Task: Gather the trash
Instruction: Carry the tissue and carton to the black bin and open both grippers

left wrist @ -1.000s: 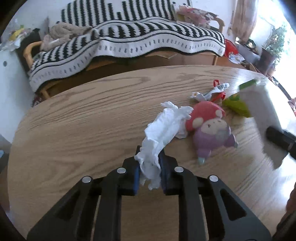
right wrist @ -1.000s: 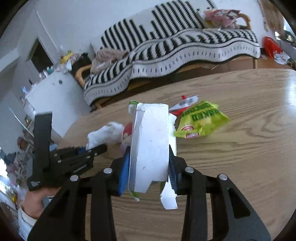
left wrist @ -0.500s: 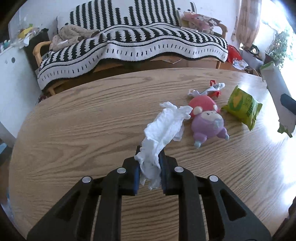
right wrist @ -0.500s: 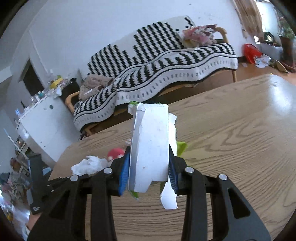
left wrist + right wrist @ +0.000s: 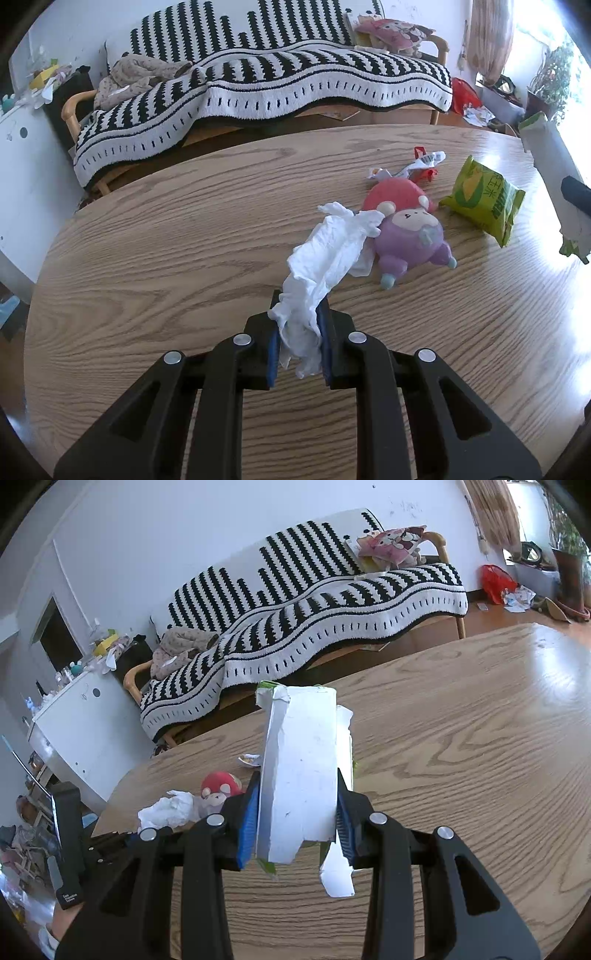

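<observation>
the crumpled white tissue [image 5: 325,258] is pinched between the blue pads of the left gripper [image 5: 300,345], its soft, wrinkled length trailing forward over the oak-grain table [image 5: 166,258] toward a pink and purple plush toy [image 5: 406,229]. the right gripper [image 5: 297,812] is clamped on a flattened white carton [image 5: 301,768] with torn cardboard edges (a bit of green print shows at its top and bottom), held upright above the tabletop. past the toy lie a glossy green snack bag [image 5: 484,199] and a twisted red and white wrapper [image 5: 417,166], both well in from the table's rounded far edge. the left half of the table is bare wood, wide and smooth. beyond the edge stands a sofa under a black and white striped knit throw [image 5: 277,85].
</observation>
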Tool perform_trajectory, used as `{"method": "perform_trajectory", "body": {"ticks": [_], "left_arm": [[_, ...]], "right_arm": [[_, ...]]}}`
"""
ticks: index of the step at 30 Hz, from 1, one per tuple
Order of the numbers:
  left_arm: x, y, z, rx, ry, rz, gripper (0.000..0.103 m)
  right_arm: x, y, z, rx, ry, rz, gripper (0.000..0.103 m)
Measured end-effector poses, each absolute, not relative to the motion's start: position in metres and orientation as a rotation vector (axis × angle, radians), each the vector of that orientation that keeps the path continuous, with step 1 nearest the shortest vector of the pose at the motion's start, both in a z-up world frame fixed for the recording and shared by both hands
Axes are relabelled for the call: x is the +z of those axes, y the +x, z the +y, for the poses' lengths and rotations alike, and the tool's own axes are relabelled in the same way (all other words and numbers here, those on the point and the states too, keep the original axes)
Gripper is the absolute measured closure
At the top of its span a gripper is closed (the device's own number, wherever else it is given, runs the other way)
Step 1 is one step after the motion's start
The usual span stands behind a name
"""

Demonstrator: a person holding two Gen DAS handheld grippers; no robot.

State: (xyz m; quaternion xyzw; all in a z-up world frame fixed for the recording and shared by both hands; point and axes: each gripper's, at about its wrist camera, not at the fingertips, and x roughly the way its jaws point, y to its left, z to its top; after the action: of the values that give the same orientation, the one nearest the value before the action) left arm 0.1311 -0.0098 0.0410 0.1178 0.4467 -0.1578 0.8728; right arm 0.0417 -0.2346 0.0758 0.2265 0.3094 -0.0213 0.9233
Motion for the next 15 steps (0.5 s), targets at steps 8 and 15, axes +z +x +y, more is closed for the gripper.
{"method": "perform_trajectory", "body": {"ticks": [8,15], "left_arm": [[0.037,0.131,-0.012,-0.334,0.264,0.947,0.086],[0.069,0.119,-0.013,-0.317,0.203,0.897,0.086]], "right_arm": [[0.071,0.046,-0.228,-0.043,0.450,0.657,0.067],[0.070,0.050,-0.216,-0.049,0.392,0.684,0.066]]}}
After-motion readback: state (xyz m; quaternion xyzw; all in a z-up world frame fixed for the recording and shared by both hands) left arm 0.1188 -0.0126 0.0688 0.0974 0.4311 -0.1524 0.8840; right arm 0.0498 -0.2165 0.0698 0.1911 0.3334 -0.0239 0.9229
